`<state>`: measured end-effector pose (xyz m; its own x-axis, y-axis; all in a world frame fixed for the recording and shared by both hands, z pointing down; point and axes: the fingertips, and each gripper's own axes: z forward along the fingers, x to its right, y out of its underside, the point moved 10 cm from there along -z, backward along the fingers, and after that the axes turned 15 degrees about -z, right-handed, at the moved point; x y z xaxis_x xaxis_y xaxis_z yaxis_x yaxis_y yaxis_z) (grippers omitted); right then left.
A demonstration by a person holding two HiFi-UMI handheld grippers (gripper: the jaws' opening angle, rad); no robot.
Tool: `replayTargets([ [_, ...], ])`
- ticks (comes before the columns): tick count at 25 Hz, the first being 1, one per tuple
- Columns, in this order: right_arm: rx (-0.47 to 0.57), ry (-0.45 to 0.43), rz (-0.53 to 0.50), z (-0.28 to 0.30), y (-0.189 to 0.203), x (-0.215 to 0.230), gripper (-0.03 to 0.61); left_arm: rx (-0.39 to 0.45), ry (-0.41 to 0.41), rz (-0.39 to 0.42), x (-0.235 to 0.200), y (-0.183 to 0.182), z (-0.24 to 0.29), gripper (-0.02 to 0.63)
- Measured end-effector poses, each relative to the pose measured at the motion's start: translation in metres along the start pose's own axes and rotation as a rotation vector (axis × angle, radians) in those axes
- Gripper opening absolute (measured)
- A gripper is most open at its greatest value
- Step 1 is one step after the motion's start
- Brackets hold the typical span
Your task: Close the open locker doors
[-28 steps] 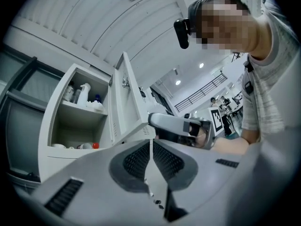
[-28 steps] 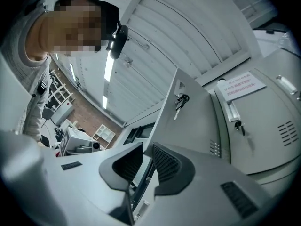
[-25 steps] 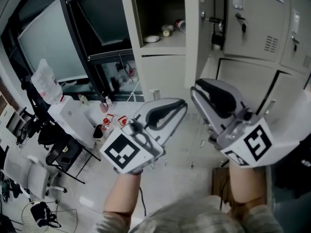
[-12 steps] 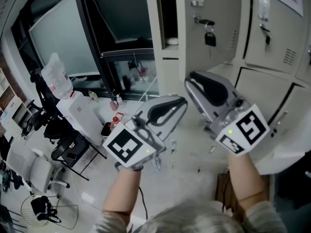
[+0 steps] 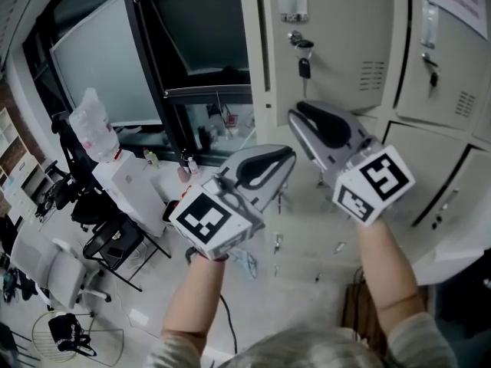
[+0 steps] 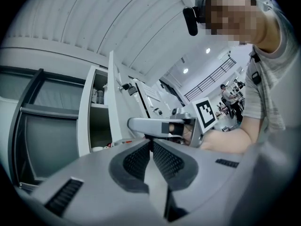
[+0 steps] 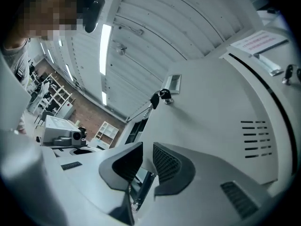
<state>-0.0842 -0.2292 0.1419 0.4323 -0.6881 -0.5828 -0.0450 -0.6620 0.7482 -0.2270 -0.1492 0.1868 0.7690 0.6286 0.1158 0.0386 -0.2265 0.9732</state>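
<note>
A cream locker door (image 5: 345, 21) with a key (image 5: 304, 66) in its lock and a vent (image 5: 372, 75) covers its compartment in the head view. In the left gripper view the door (image 6: 111, 102) still stands ajar, and the shelf inside (image 6: 96, 121) shows. My right gripper (image 5: 295, 115) points at this door just below the key, its pads nearly together with nothing between them. In the right gripper view the door face (image 7: 221, 107) fills the frame. My left gripper (image 5: 290, 158) hangs lower and to the left, shut and empty, away from the door.
Closed lockers (image 5: 453, 44) continue to the right. A white panel (image 5: 460, 244) juts out low on the right. Dark window panes (image 5: 192, 29) stand left of the lockers. Below them are a white desk (image 5: 126, 179) with bottles, a black chair (image 5: 115, 240) and office chairs (image 5: 46, 274).
The locker door has swung from wide open to almost against the cabinet, hiding the shelf with its items in the head view. Both grippers moved up and toward the lockers.
</note>
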Motion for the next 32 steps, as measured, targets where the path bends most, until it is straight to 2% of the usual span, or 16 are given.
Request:
replayTargets([
  [4, -0.064, 0.004, 0.002, 0.019, 0.016, 0.002, 0.071, -0.008, -0.009, 0.005, -0.009, 0.002, 0.003, 0.009],
  [8, -0.123, 0.036, 0.054, 0.031, 0.032, 0.004, 0.071, -0.015, -0.019, -0.001, -0.014, 0.007, 0.005, 0.009],
  [15, -0.203, 0.088, 0.112, 0.047, 0.04, 0.013, 0.071, -0.026, -0.032, -0.013, -0.016, 0.01, 0.004, 0.009],
  [19, -0.228, 0.105, 0.134, 0.047, 0.047, 0.017, 0.071, -0.062, -0.058, -0.004, -0.02, 0.015, 0.002, 0.009],
  [28, -0.206, 0.094, 0.153, 0.038, 0.043, 0.018, 0.071, -0.074, -0.051, -0.002, -0.015, 0.017, 0.003, 0.009],
  [32, -0.169, 0.076, 0.136, 0.022, 0.032, 0.008, 0.071, -0.038, -0.043, -0.024, -0.006, 0.015, 0.002, 0.009],
])
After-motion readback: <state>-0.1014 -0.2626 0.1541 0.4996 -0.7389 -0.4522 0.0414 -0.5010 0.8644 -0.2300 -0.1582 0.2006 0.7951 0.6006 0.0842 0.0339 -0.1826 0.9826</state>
